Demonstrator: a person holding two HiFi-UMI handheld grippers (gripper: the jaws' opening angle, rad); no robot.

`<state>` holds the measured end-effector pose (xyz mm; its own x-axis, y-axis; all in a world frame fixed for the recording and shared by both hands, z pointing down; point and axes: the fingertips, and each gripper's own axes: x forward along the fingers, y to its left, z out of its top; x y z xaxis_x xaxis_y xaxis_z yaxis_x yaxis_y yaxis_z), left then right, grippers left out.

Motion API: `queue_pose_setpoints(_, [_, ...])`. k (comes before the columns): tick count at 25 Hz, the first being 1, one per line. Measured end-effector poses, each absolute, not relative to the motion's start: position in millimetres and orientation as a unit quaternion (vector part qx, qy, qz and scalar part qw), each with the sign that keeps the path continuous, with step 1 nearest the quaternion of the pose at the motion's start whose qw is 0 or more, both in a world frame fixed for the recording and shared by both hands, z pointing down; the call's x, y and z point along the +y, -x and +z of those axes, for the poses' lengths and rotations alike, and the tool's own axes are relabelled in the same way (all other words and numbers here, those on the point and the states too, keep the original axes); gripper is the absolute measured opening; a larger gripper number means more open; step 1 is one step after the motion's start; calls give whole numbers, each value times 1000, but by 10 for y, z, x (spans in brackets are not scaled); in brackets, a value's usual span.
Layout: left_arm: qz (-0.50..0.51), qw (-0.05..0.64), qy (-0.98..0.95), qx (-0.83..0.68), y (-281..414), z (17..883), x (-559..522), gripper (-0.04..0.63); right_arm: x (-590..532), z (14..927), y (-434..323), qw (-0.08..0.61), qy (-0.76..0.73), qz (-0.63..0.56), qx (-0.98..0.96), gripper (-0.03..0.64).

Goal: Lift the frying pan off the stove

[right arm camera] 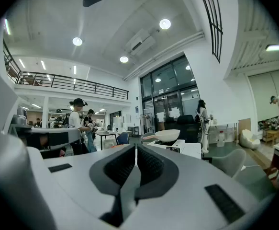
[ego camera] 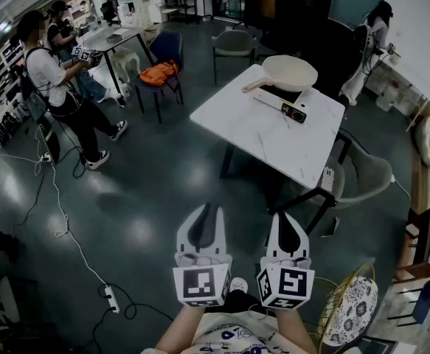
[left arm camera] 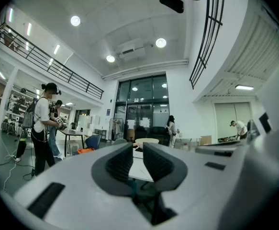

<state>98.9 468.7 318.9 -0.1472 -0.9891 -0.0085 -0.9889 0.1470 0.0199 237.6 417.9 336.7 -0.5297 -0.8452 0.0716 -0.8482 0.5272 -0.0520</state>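
A cream frying pan [ego camera: 290,72] with a wooden handle sits on a white portable stove [ego camera: 281,100] at the far end of a white table [ego camera: 259,135]. My left gripper [ego camera: 203,211] and right gripper [ego camera: 285,218] hang side by side over the floor, well short of the table, both shut and empty. From the right gripper [right arm camera: 136,150] view, the frying pan [right arm camera: 167,135] rests on the stove [right arm camera: 173,146] ahead and slightly right. In the left gripper [left arm camera: 138,150] view, the frying pan [left arm camera: 147,141] shows small, just above the jaws.
A grey chair [ego camera: 233,44] stands behind the table and another chair [ego camera: 366,172] at its right. Left are a blue chair with an orange bag [ego camera: 158,73], two people [ego camera: 56,87] and floor cables with a power strip [ego camera: 111,298].
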Motion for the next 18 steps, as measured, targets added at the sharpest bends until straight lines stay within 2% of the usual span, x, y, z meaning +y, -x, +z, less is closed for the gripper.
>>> queue_pose_setpoints(18, [-11, 7, -642, -767, -994, 3308, 4315, 71, 3747, 3540, -2346, 20, -468, 67, -881, 25])
